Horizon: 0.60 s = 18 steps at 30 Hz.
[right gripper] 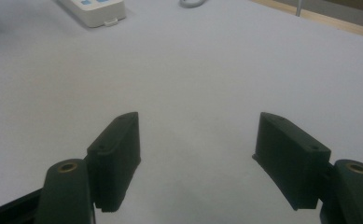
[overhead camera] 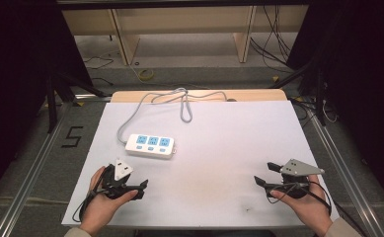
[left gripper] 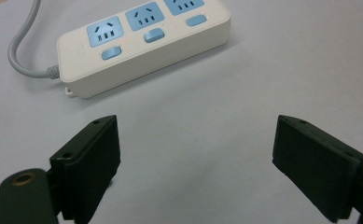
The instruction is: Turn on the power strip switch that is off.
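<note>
On the white desk [overhead camera: 229, 148], nothing is yet held; the work in hand appears to concern the power strip [overhead camera: 150, 144], which lies left of centre with its three blue sockets facing up. Its grey cable [overhead camera: 145, 101] runs from the strip's left end toward the far edge of the desk, where it is gathered into a loose knot.

Left gripper [overhead camera: 141, 188]: rests near the front edge, just in front of the power strip, jaws spread wide and empty; in the left gripper view the strip [left gripper: 142, 46] lies beyond the jaws, apart from them. Right gripper [overhead camera: 264, 174]: near the front right, well apart from the strip, jaws likewise parted with nothing between them.

Likely hazards, as a judgement. The strip is light and lies free, so a push on a blue switch [left gripper: 154, 35] by one jaw may slide it instead of pressing. A grasp across its body may fail if the opening proves too narrow. The knotted cable may drag or twist the strip if it is lifted or moved.
</note>
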Motion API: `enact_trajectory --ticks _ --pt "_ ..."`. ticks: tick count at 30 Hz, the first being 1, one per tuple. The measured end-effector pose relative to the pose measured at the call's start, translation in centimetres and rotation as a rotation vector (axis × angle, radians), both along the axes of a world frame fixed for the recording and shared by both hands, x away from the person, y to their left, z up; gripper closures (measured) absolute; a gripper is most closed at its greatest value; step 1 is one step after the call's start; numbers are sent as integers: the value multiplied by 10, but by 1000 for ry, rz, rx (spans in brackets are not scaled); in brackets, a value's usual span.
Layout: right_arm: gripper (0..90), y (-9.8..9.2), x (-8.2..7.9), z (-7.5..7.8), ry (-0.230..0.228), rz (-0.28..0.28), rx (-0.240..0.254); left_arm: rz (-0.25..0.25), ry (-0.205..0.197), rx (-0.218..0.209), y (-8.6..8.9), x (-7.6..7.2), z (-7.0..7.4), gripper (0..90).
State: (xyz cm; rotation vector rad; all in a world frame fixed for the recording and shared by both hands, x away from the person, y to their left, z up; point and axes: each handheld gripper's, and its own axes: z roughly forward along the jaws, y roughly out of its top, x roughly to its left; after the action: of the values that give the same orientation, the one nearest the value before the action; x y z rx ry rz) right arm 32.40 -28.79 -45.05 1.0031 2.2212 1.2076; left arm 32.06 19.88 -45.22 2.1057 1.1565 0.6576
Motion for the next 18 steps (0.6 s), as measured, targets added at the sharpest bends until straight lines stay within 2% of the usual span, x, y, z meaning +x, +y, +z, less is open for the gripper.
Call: enact_trajectory --ticks 7,10,12,15,16,18 --pt "321 0 -1 0 -2 0 -2 -5 3 2 -2 0 -1 156" --pt "329 0 -1 1 -6 -1 -3 -15 9 1 -1 0 0 204" --pt "330 0 -1 1 -5 1 -4 -14 11 -7 -1 1 1 289" --pt "331 0 -1 0 -3 2 -2 -13 19 -21 -2 2 4 466" --pt "331 0 -1 0 -3 2 -2 -16 20 -22 -3 2 4 466" --pt "332 0 -1 0 -3 4 -6 -15 13 -16 -5 2 7 568"
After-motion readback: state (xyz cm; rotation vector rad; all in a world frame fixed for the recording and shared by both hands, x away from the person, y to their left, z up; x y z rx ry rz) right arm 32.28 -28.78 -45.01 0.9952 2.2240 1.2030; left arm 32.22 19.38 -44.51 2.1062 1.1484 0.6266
